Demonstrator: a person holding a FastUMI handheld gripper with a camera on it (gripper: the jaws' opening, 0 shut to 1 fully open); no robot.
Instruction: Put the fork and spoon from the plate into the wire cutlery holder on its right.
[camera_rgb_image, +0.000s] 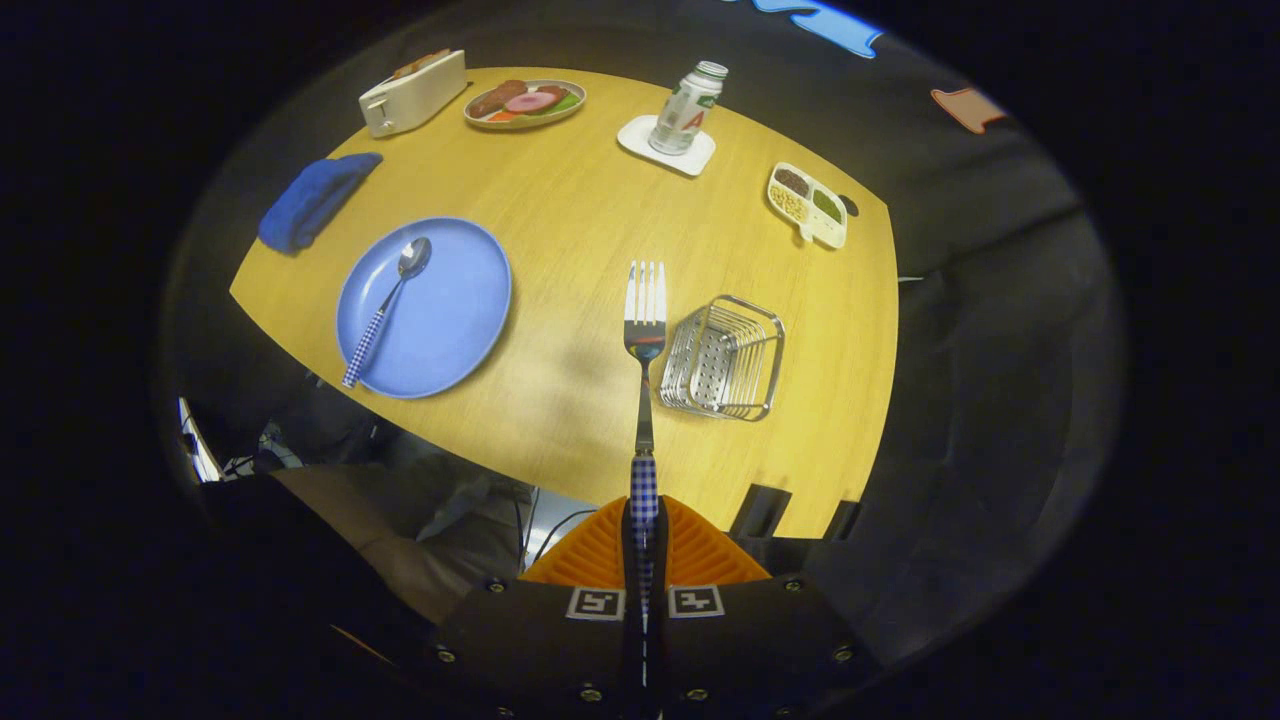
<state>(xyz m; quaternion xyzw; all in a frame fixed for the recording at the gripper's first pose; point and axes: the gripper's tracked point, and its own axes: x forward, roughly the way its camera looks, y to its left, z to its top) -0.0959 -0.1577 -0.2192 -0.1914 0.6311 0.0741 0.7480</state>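
My gripper is shut on the checked handle of the fork, which sticks straight ahead from between the fingers, high above the wooden table. Its tines point away, just left of the wire cutlery holder, which stands empty. On the blue plate, left of the fork, lies the spoon with a checked handle, bowl pointing away.
Beyond the plate lie a blue cloth, a white toaster and a plate of toy food. A bottle stands on a white coaster; a divided snack tray sits beyond the holder. Part of a person shows below the table's near edge.
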